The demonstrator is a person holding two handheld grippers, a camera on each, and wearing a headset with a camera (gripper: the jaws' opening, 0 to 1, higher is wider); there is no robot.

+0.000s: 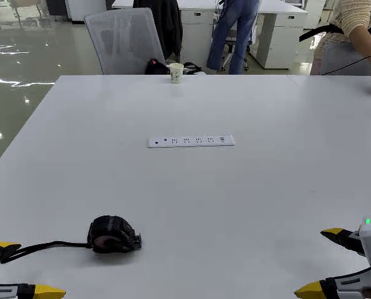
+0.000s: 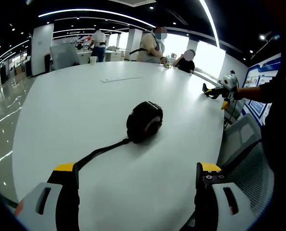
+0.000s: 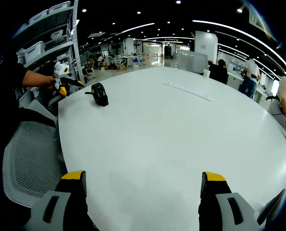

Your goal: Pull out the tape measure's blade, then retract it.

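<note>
The tape measure (image 1: 113, 234) lies near left on the worktop (image 1: 235, 199), its strap (image 1: 54, 245) trailing to my left hand-held gripper (image 1: 26, 268), gaping wide and empty. My right hand-held gripper (image 1: 322, 261) hovers well apart, equally open and holding nothing. Snagging the loose strap instead of the case could, I judge, drag the tape measure off the near edge.

White table (image 1: 266, 199), grey mesh chair (image 1: 124, 38), glossy floor (image 1: 17, 68)

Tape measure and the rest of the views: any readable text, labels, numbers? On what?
None can be read.
On the tape measure: no label legible.
On the power strip: marks too small to read.
On the paper cup: print, if any, blurred.
On the blue poster: text too blurred.
</note>
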